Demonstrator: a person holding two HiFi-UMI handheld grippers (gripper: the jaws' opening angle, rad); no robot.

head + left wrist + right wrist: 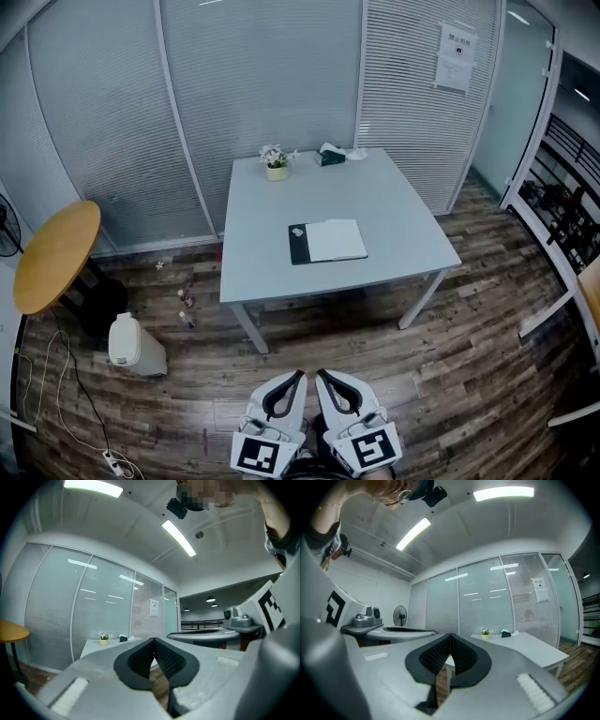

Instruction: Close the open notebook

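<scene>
The left gripper (298, 377) and right gripper (322, 375), both pinched together and empty, are hanging well short of the notebook (330, 241), which is lying open crosswise dead ahead, the right marginally nearer.

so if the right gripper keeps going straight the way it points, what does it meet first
Likely the near edge of the grey table: the shut, empty right gripper points level at it. Height is unclear, so it might instead skim over the top toward the open notebook.
</scene>
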